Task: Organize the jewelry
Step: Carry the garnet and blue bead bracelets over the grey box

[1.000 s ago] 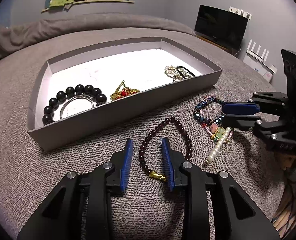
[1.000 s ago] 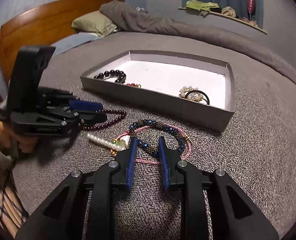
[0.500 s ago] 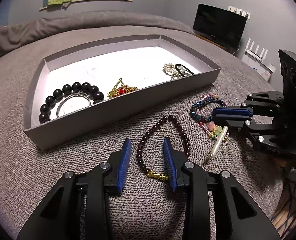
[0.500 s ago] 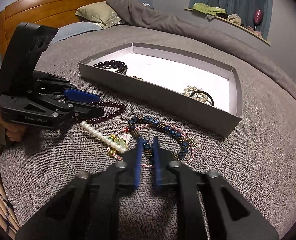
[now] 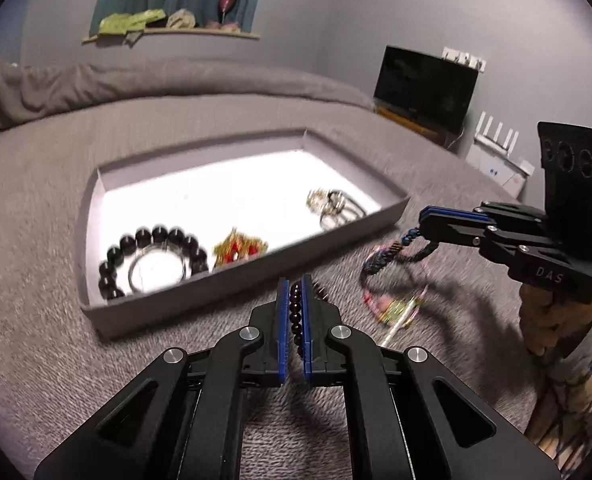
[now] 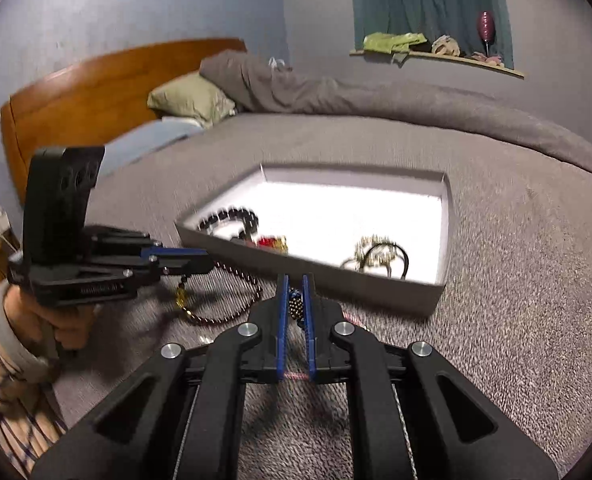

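My left gripper (image 5: 295, 286) is shut on a dark red bead bracelet (image 5: 296, 312) and holds it lifted off the bed; its loop hangs in the right wrist view (image 6: 232, 300). My right gripper (image 6: 295, 282) is shut on a blue bead bracelet (image 6: 295, 306) with pink cord and pearl strand tangled to it, hanging in the left wrist view (image 5: 392, 276). The grey tray (image 5: 200, 300) with a white floor lies just beyond both grippers. It holds a black bead bracelet (image 5: 152, 240), a gold and red charm (image 5: 238, 246) and a pearl hair tie (image 5: 334, 206).
Everything lies on a grey bed cover (image 6: 516, 280). A wooden headboard (image 6: 76, 96) and pillows (image 6: 192, 98) are at the far left in the right wrist view. A dark TV screen (image 5: 426, 88) stands beyond the bed at the right in the left wrist view.
Both grippers have shut on their bracelets and lifted them off the bed cover. Both views have tilted up and come closer to the tray.
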### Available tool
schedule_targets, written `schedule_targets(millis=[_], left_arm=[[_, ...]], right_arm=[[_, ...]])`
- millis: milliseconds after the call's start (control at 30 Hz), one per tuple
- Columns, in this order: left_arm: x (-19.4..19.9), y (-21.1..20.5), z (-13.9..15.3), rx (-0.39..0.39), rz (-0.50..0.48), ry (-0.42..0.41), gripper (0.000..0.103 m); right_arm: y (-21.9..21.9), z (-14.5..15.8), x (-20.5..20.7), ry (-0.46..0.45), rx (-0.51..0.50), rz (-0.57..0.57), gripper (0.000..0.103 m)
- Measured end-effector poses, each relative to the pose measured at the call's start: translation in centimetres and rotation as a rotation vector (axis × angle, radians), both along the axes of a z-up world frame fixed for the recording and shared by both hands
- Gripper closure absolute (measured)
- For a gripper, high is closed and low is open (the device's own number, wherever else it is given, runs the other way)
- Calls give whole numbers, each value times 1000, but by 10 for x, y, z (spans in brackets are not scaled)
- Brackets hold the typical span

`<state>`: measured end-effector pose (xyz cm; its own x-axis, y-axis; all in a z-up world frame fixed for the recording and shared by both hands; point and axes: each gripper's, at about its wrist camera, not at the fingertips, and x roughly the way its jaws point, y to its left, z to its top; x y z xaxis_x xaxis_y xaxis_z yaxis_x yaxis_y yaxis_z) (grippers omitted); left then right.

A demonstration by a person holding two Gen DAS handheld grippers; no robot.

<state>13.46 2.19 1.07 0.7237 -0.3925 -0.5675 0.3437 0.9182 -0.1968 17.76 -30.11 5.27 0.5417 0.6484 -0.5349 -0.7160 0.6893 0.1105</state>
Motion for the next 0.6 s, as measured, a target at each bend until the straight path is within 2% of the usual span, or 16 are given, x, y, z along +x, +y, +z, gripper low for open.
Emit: schedule_targets(millis=[267, 600], left_arm=[[-3, -2, 25, -18, -6, -64, 97], [-1, 7, 43, -30, 21, -103, 97]], right_arm=[[5, 22, 4, -29, 60, -21, 96], [5, 30, 13, -26, 109, -45, 96]])
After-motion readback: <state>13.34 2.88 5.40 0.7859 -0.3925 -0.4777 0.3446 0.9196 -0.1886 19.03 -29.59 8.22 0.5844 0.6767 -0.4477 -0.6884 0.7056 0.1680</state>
